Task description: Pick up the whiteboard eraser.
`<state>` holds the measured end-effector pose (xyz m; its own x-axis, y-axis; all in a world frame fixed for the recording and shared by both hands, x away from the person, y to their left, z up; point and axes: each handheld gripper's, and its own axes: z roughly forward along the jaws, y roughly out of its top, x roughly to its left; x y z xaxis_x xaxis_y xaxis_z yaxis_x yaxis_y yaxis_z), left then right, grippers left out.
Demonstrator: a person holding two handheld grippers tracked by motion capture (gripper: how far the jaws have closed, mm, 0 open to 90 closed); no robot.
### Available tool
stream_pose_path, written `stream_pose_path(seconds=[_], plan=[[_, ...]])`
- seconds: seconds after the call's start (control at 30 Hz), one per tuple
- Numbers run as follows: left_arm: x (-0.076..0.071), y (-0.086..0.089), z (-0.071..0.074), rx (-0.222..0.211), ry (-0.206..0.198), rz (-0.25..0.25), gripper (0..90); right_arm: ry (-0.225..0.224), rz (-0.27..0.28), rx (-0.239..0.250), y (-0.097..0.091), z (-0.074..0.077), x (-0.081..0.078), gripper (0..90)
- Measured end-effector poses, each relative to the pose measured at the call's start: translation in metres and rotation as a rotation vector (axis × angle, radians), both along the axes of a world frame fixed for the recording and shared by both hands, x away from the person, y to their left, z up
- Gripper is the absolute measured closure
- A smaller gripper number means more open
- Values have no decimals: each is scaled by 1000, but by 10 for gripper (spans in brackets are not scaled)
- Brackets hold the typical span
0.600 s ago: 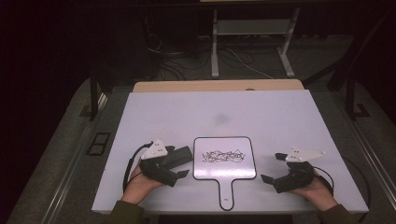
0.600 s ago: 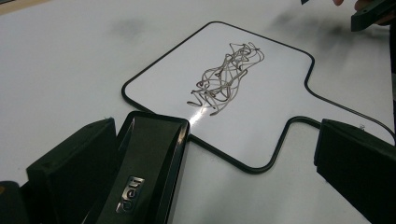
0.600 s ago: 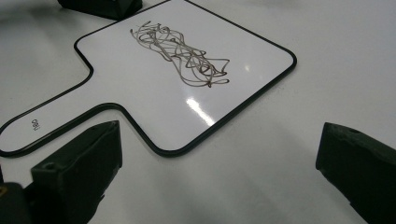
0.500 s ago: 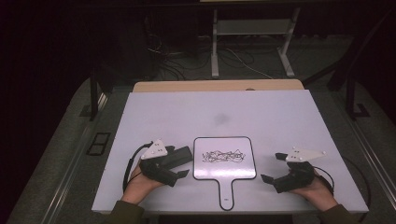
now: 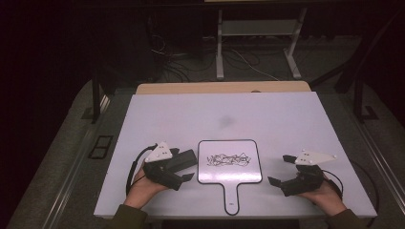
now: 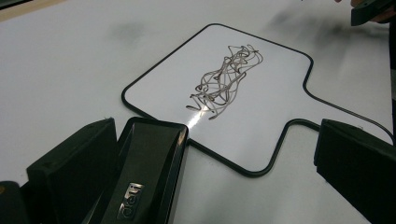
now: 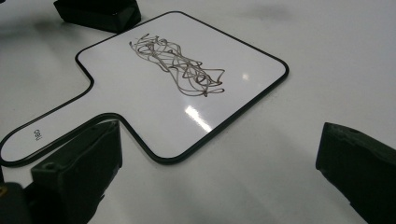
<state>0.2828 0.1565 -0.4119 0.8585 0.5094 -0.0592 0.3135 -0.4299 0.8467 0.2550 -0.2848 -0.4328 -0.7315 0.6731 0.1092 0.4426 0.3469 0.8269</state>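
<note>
Board: we see a small white paddle-shaped whiteboard with a black rim and a short handle (image 5: 229, 162) lying flat near the front edge of the white counter (image 5: 229, 114), between the two hands, its handle toward the person.
Scribble: a tangle of dark marker lines (image 5: 229, 159) runs across the middle of the board's face.
Eraser: a black, glossy block-shaped eraser (image 6: 140, 172) lies just beside the board's left edge; in the left gripper view it sits against one jaw, with a wide gap to the other jaw.
Left tongs (image 5: 186, 167): we read them as released, jaws spread wide; whether the near jaw actually presses the eraser we cannot tell from this angle.
Right tongs (image 5: 282, 171): released, jaws well apart with bare counter between them, resting on the counter to the right of the board and apart from it.
Hands: each hand (image 5: 143, 183) lies low on the counter behind its tool.
Counter mark: a faint grey smudge (image 5: 226, 121) sits beyond the board.
</note>
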Motion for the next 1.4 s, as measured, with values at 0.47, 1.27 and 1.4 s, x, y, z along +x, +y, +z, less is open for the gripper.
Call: stream_pose_path(seconds=[0.47, 1.27, 1.4], plan=[[8, -4, 4, 12, -4, -7, 0, 3, -11, 6, -2, -1, 0, 0], [26, -1, 11, 0, -23, -3, 0, 0, -12, 14, 1, -2, 2, 0], [30, -1, 13, 10, -28, -1, 0, 2, -8, 9, 0, -2, 1, 0]])
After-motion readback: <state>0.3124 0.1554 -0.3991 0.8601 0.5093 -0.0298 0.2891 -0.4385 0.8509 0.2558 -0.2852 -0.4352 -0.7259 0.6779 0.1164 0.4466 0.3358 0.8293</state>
